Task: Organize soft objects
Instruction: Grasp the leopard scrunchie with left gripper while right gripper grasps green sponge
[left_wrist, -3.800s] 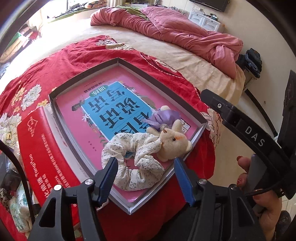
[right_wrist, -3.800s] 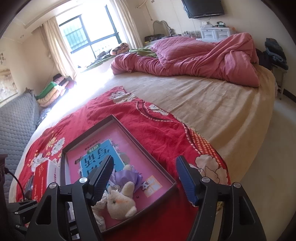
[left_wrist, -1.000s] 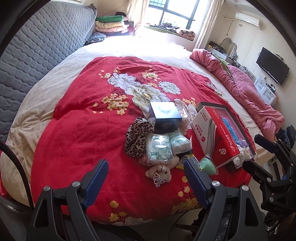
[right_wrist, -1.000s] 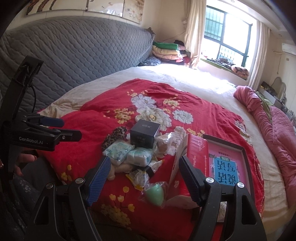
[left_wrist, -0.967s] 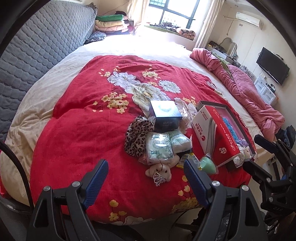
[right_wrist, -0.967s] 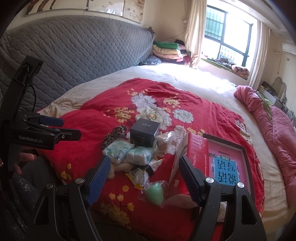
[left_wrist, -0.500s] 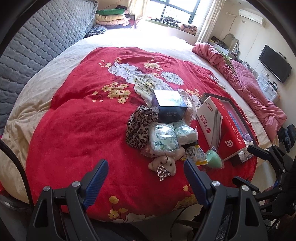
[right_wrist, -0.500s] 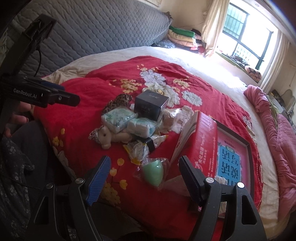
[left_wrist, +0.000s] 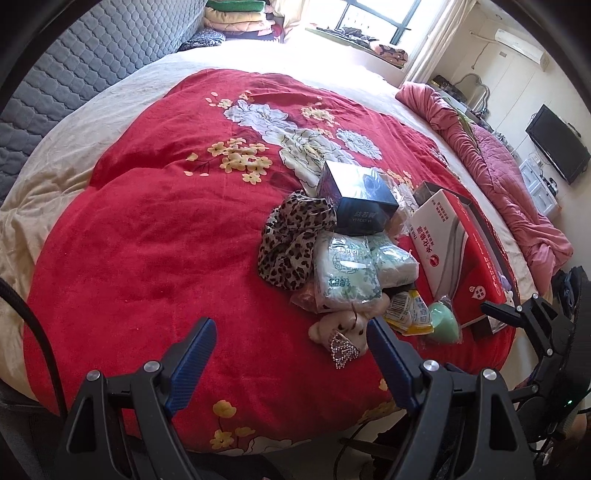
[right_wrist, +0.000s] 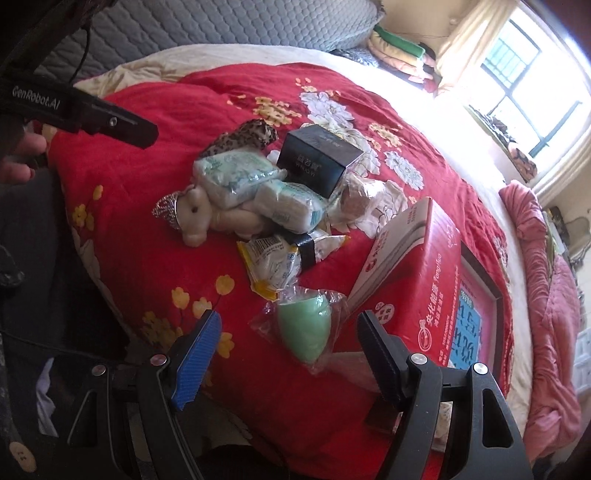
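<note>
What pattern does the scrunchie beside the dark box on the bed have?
The scrunchie is leopard print, brown and black spots on tan; the left wrist view shows it best.

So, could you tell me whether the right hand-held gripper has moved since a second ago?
Yes. The right hand-held gripper has dropped toward the bed; the bagged green sponge now sits between its open fingers instead of ahead of them.
</note>
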